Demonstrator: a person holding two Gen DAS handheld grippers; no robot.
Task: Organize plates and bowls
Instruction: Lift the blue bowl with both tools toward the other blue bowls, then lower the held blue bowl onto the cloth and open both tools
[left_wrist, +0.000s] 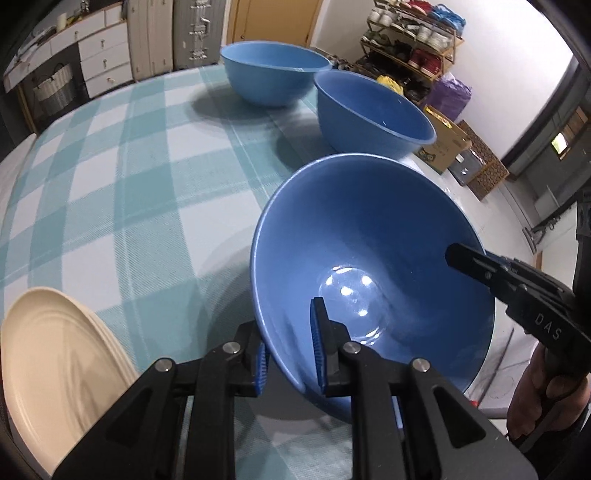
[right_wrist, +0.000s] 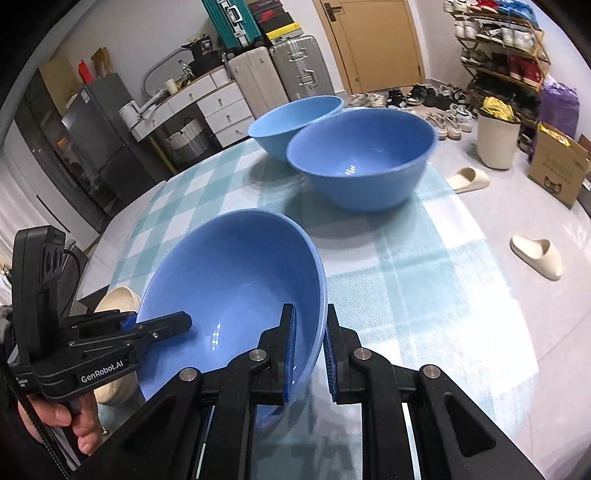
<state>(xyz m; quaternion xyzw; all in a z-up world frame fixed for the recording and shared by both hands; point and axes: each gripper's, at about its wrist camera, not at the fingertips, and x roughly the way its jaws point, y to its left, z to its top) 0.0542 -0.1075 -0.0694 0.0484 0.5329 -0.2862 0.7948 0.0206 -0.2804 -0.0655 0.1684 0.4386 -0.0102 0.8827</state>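
A blue bowl (left_wrist: 373, 258) is held tilted above the checked tablecloth by both grippers. My left gripper (left_wrist: 290, 350) is shut on its near rim, one finger inside, one outside. My right gripper (right_wrist: 310, 350) is shut on the opposite rim (right_wrist: 317, 295) the same way, and shows in the left wrist view (left_wrist: 480, 266) at the right. The left gripper also shows in the right wrist view (right_wrist: 162, 325). Two more blue bowls stand farther back: a nearer one (left_wrist: 373, 114) (right_wrist: 362, 155) and a lighter one behind it (left_wrist: 273, 72) (right_wrist: 291, 122). A cream plate (left_wrist: 55, 365) lies at the near left.
The table (left_wrist: 129, 184) has a teal and white checked cloth; its right edge runs close past the bowls. Beyond are a shoe rack (right_wrist: 502, 48), a cardboard box (right_wrist: 557, 166), a white bin (right_wrist: 496, 136), slippers (right_wrist: 535, 254) on the floor, suitcases and drawers (right_wrist: 221, 107).
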